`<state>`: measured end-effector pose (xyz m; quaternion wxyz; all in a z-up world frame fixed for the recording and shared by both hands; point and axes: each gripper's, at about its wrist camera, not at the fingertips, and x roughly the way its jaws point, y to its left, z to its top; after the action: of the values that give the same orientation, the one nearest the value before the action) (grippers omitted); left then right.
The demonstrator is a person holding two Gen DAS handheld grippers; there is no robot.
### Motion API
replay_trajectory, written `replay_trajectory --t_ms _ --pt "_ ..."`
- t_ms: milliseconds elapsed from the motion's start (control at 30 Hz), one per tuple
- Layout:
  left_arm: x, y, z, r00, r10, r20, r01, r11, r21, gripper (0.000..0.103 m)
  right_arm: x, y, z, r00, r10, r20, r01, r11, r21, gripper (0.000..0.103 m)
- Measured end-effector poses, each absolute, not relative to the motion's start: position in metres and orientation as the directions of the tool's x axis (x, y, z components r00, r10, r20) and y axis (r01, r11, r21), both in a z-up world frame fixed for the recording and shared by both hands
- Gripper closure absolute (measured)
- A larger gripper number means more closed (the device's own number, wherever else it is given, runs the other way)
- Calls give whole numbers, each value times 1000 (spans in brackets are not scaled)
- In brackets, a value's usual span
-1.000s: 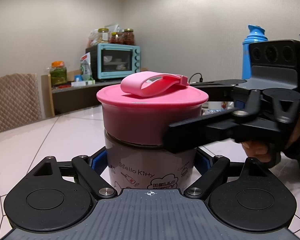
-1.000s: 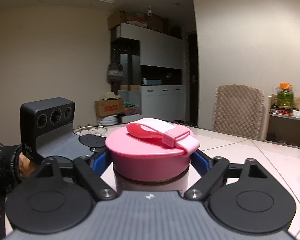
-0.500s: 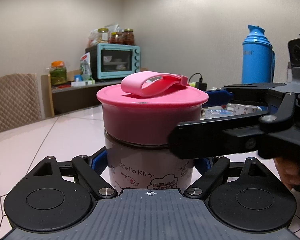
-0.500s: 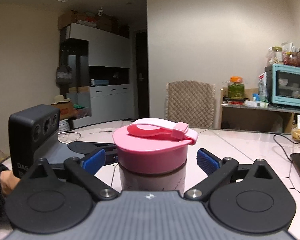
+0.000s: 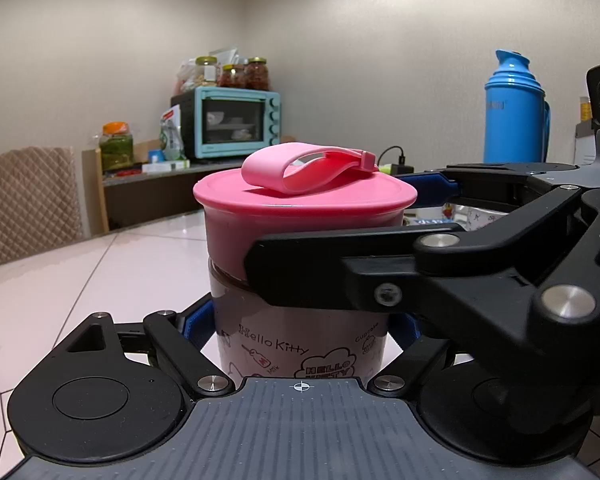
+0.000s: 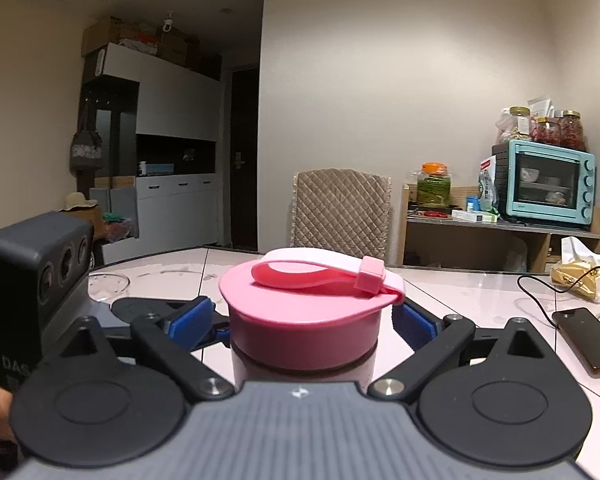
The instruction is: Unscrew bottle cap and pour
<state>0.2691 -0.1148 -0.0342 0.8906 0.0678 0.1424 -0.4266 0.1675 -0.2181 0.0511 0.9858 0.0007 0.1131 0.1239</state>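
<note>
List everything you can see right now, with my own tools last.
bottle: one, pale with cartoon print, standing on the table
cap: one, pink with a strap, on the bottle
table: one, white tiled, under the bottle
oven: one, teal, behind the table
jars: three, red and tan contents, on top of the oven
flask: one, blue, right background
chair: one, beige quilted, beyond the table
phone: one, dark, on the table at the right
left tool: one, black and blue, shut on the bottle
right tool: one, black and blue, open around the cap, not touching it; its jaws have just been closing
</note>
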Motion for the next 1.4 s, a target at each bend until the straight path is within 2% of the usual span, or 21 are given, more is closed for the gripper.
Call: replay_trajectory --t_ms 300,533,833,1167,1400 --pt "270 -114 -34 595 -741 -312 779 627 -1 13 171 -217 48 946 233 -226 -228 972 48 17" --pt "271 -114 -34 595 -741 -312 779 627 -2 13 170 -220 47 941 259 -218 -257 966 38 18" --pt "269 -115 -34 596 -740 -312 779 627 2 13 179 -247 47 877 433 -209 -439 898 21 18" --pt "266 -118 -34 596 -740 -311 779 627 2 13 198 -285 46 735 653 -184 -653 754 66 18" --pt "266 -118 -33 596 -740 -311 779 627 1 13 202 -290 50 697 695 -179 -697 714 61 18"
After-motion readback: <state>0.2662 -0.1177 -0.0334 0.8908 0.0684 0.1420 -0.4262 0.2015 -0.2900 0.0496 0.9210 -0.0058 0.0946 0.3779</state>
